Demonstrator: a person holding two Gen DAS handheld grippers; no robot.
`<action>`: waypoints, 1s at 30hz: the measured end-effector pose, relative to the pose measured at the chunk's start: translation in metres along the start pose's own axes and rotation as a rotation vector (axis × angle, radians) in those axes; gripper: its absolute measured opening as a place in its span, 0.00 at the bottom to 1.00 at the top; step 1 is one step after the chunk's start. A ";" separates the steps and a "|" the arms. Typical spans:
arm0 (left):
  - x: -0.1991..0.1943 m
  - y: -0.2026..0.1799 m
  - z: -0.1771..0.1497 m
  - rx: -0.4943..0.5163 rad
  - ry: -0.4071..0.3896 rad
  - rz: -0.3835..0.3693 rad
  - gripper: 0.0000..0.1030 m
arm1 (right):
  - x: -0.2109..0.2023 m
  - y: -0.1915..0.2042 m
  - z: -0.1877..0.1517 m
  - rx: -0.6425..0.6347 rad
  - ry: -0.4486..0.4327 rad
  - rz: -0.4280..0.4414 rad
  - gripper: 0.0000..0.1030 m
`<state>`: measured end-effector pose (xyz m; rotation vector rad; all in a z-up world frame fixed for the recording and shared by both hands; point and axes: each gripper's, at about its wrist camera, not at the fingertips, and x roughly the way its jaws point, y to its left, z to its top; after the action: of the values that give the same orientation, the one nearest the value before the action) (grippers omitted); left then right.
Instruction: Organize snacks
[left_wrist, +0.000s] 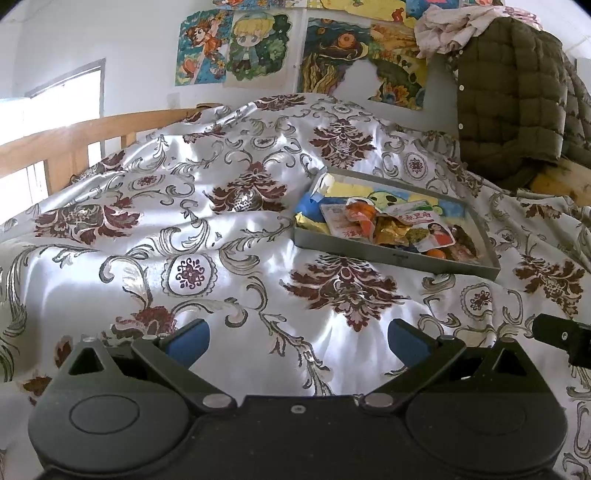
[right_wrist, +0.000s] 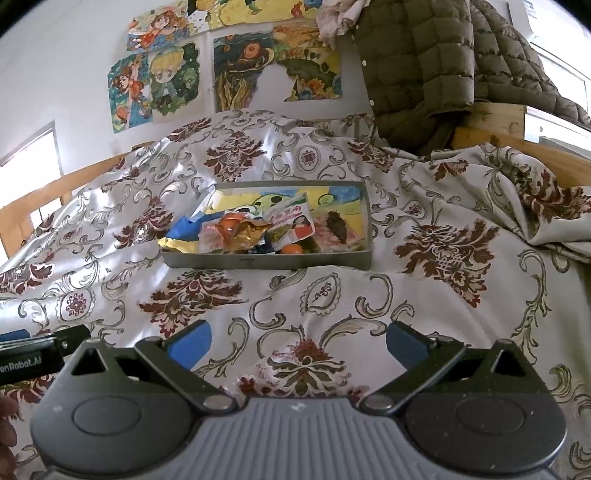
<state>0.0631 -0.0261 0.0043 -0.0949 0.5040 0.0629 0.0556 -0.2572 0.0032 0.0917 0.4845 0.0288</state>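
Note:
A shallow grey tray (left_wrist: 391, 256) lies on a patterned bedspread, to the right of centre in the left wrist view and ahead in the right wrist view (right_wrist: 258, 261). It holds several snack packets (left_wrist: 391, 225) in a pile: orange, gold, white and blue wrappers (right_wrist: 258, 230). My left gripper (left_wrist: 298, 341) is open and empty, low over the bedspread, well short of the tray. My right gripper (right_wrist: 298, 343) is open and empty too, in front of the tray. Each gripper's side shows at the edge of the other's view.
The silver and maroon bedspread (left_wrist: 184, 229) is rumpled, with folds at the right (right_wrist: 535, 206). A green quilted jacket (left_wrist: 517, 96) hangs behind the tray. A wooden bed rail (left_wrist: 74, 144) runs at the left. Cartoon posters (left_wrist: 236, 48) cover the wall.

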 end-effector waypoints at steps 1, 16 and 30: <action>0.000 0.000 0.000 0.000 0.000 0.001 0.99 | 0.000 0.000 0.000 -0.002 0.000 0.000 1.00; 0.000 0.004 -0.003 -0.007 0.007 0.008 0.99 | 0.002 0.002 -0.002 -0.012 0.010 0.000 1.00; -0.002 0.005 -0.004 -0.001 0.003 0.009 0.99 | 0.005 0.002 -0.004 -0.026 0.019 0.002 1.00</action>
<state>0.0591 -0.0220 0.0013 -0.0944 0.5075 0.0715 0.0584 -0.2546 -0.0024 0.0661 0.5025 0.0385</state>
